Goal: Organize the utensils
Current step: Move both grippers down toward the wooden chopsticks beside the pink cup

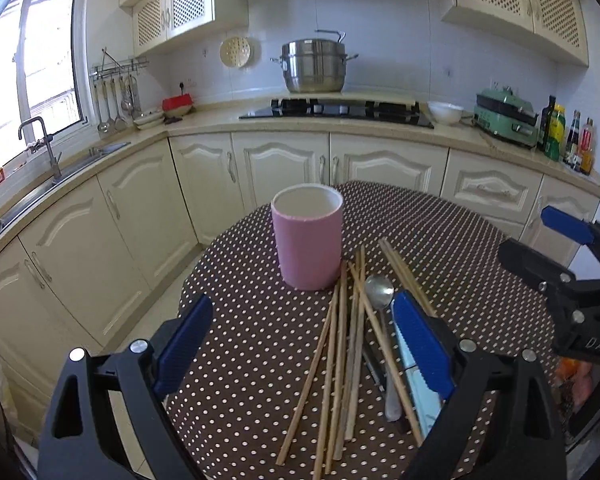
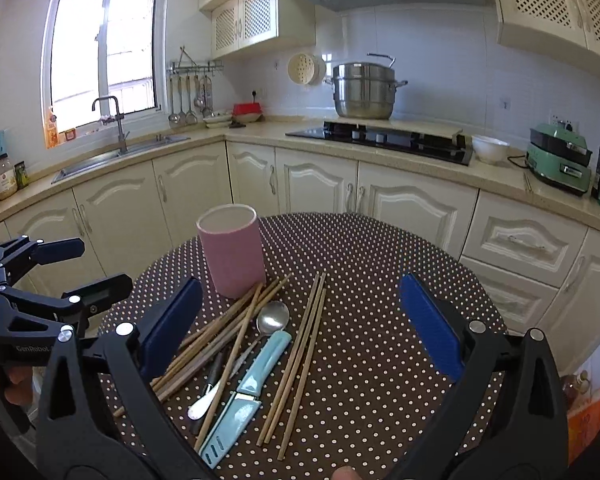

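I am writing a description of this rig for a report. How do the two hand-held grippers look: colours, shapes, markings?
Both are black plastic clamp-like frames with triangular cut-outs and silver round rivets. The left gripper and right gripper each carry two flat blue ribbed finger pads. White lettering is printed on the bodies: "GenRobot" on the left, partly cut "DAS" on the right. No cables show.

Left claw (image 1: 302, 344) and right claw (image 2: 300, 330), both agape, empty

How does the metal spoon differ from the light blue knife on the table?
The shiny metal spoon has a round bowl; the light blue plastic knife is long and flat. The spoon's handle is buried under bamboo chopsticks; the knife shows nearly whole. Both lie flat on the polka-dot tablecloth.
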Tool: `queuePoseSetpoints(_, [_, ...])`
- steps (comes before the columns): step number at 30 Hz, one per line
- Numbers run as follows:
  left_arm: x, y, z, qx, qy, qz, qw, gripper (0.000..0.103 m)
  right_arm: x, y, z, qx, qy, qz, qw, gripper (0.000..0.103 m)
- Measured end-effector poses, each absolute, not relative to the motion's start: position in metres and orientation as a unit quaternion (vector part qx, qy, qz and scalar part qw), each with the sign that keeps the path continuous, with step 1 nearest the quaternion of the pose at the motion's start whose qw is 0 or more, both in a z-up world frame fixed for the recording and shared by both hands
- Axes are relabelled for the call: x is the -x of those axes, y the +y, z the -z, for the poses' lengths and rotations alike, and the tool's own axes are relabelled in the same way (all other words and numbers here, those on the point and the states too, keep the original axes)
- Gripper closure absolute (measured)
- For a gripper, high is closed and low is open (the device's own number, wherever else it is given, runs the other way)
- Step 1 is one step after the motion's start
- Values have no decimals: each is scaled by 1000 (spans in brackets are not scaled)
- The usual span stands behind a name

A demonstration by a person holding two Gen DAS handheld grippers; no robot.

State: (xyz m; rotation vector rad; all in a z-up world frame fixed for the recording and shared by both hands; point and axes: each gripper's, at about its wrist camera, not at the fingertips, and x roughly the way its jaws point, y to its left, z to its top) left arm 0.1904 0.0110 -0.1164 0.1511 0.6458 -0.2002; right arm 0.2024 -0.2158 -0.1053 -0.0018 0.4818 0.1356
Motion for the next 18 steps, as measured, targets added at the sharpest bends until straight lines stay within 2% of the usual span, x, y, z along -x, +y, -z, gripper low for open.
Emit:
queuePoseSetpoints(2, [-204, 16, 135, -91, 348, 94, 928, 13, -211, -217, 117, 3, 261, -64, 963, 6])
queuePoseSetpoints(5, [-219, 19, 161, -120, 387, 93, 909, 28, -224, -218, 134, 13, 289, -58, 956, 6])
queuePoseSetpoints(8, [-233, 26, 185, -131, 428, 103, 888, 37, -233, -219, 149, 16, 312, -57, 948, 6])
queuePoseSetpoints(14, [-251, 26, 214, -149, 467, 132, 862, 44, -249, -227, 170, 15, 341, -52, 938, 6])
queuePoseSetpoints(18, [-259, 17, 220, -172, 471, 155, 851, 44, -255, -233, 177, 9, 356, -54, 933, 6])
